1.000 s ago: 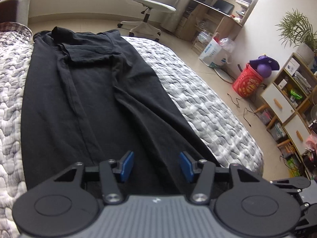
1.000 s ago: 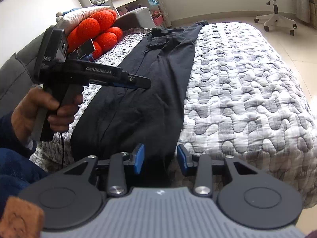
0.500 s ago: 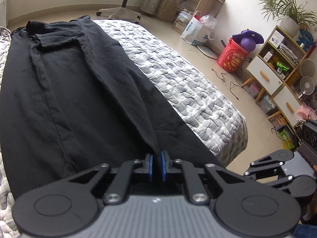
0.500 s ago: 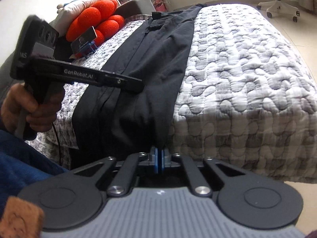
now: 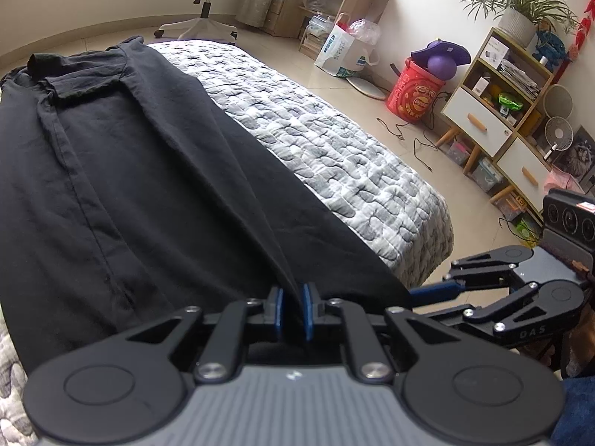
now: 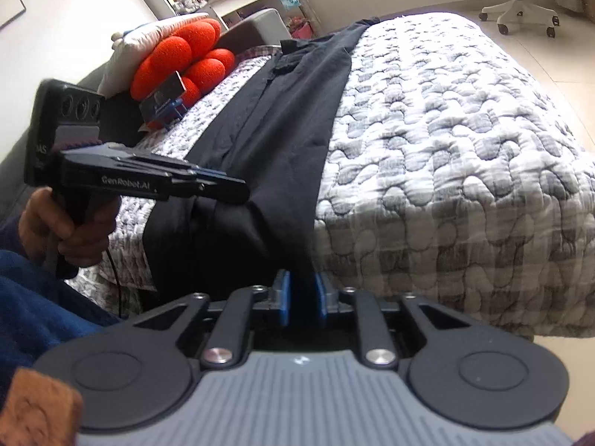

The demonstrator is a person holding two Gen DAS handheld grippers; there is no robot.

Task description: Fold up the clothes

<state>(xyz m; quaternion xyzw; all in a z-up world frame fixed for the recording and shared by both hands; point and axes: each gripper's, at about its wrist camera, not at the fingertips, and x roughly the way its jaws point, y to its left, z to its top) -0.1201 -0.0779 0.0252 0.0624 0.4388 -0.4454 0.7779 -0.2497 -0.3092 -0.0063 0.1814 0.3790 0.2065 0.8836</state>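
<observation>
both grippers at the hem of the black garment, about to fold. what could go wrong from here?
1. Right gripper: its jaws are opening with the black garment between them, so that corner may drop.
2. Left gripper pinches only a narrow ridge; it could slip.
3. The hem hangs over the bed edge, so it may slide off.

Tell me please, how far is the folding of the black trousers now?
Done: the black trousers lie lengthwise on the quilted bed. In hand: the left gripper pinches the near hem; the right gripper has cloth between its jaws, which are opening. Left: no crosswise fold is made yet.
</observation>
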